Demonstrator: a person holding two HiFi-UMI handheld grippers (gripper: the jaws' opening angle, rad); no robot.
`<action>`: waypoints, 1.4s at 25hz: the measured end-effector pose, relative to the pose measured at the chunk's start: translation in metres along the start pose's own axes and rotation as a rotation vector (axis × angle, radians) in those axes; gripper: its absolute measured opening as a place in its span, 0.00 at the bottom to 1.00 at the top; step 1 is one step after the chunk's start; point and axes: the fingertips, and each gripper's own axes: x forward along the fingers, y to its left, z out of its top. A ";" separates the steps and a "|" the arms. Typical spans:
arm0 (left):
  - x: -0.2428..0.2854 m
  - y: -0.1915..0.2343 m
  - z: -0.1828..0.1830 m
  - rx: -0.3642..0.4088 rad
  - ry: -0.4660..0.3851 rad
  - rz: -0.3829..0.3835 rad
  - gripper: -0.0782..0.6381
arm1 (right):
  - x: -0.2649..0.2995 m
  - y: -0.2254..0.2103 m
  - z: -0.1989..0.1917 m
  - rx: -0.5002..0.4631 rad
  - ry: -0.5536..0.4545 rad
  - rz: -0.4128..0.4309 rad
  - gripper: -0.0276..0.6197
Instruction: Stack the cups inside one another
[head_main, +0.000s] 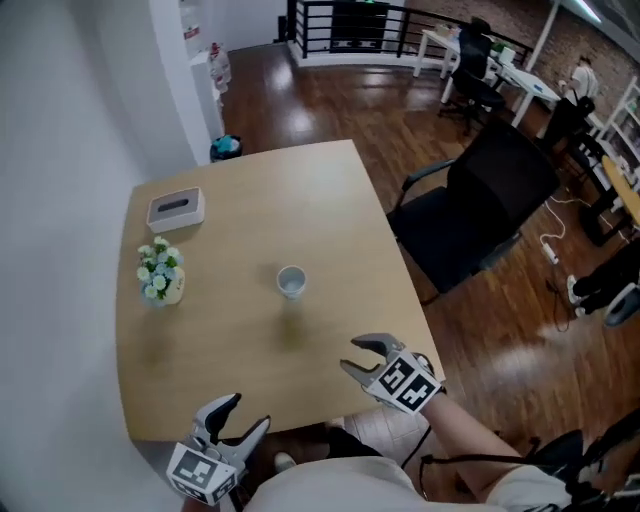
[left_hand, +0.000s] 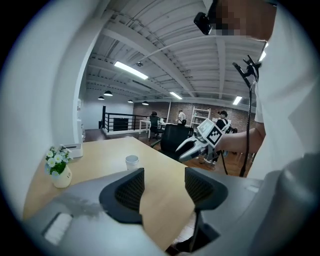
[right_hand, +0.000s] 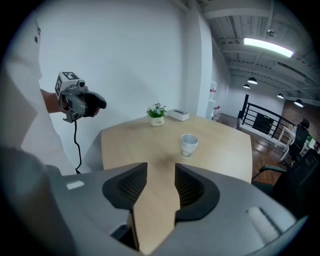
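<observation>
A single white paper cup (head_main: 291, 282) stands upright near the middle of the light wooden table (head_main: 250, 200); whether more cups sit nested inside it I cannot tell. It also shows as the cup (left_hand: 132, 161) and the cup (right_hand: 189, 145), well ahead of both pairs of jaws. My left gripper (head_main: 248, 412) hangs over the table's near edge at the left, open, nothing between its pads. Open and empty too, my right gripper (head_main: 352, 354) is over the near right corner, pointing toward the cup.
A small pot of flowers (head_main: 160, 272) and a white tissue box (head_main: 176, 208) sit along the table's left side. A black office chair (head_main: 480, 205) stands off the right edge. A white wall runs close on the left.
</observation>
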 end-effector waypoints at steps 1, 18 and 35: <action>-0.004 -0.004 0.000 0.006 -0.003 -0.018 0.49 | -0.009 0.011 0.000 0.018 -0.020 -0.009 0.33; -0.157 -0.026 -0.062 0.077 -0.112 -0.130 0.49 | -0.076 0.238 0.021 0.112 -0.190 -0.160 0.37; -0.205 -0.047 -0.092 0.131 -0.126 -0.164 0.49 | -0.109 0.316 0.029 0.046 -0.211 -0.207 0.37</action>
